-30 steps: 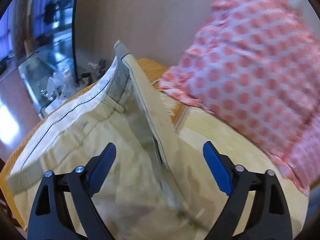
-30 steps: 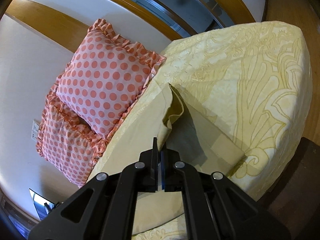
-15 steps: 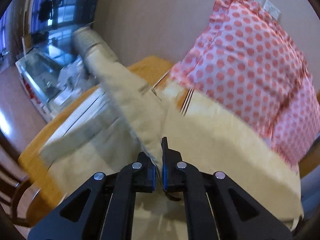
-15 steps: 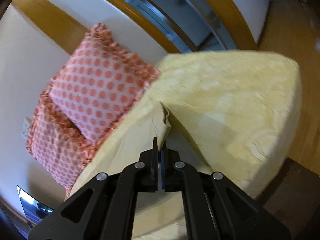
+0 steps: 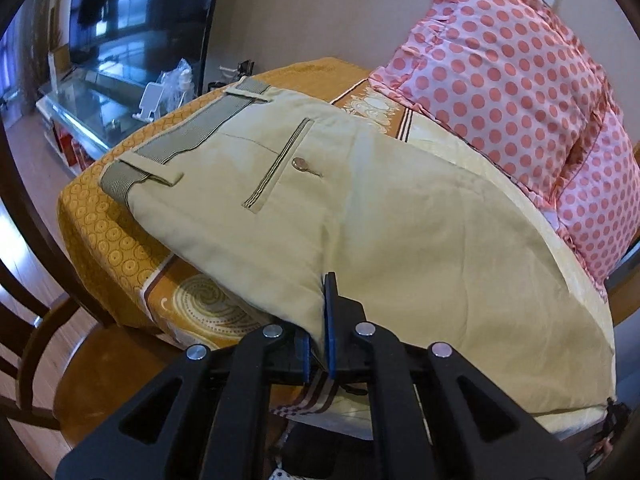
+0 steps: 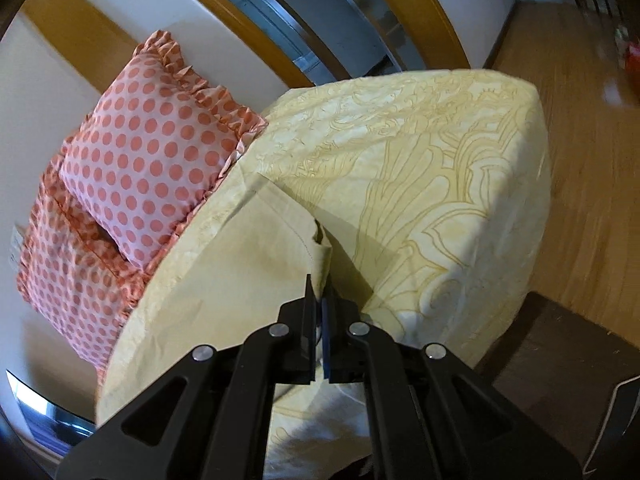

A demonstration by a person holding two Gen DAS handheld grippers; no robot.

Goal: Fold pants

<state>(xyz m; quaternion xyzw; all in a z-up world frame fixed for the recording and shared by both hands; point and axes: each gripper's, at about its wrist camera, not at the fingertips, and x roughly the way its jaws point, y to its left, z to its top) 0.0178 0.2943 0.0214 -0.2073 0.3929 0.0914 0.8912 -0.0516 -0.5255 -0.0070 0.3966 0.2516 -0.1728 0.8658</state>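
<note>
Left gripper [image 5: 318, 312], right gripper [image 6: 318, 320]: both clamped

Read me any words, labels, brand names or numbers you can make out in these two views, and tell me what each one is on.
No readable text in either view.
Pants: no label or brand showing; the back pocket button is too small to read.
Dotted pillows: only a dot pattern.
Yellow bedspread: only a leaf pattern.
Clutter by the window: too blurred and small to read.
Left tool and right tool: no markings.

Beige wall [image 5: 320, 8], polka-dot pillows [image 5: 500, 80], wooden floor [image 6: 592, 120], dark wooden chair [image 5: 36, 332].
</note>
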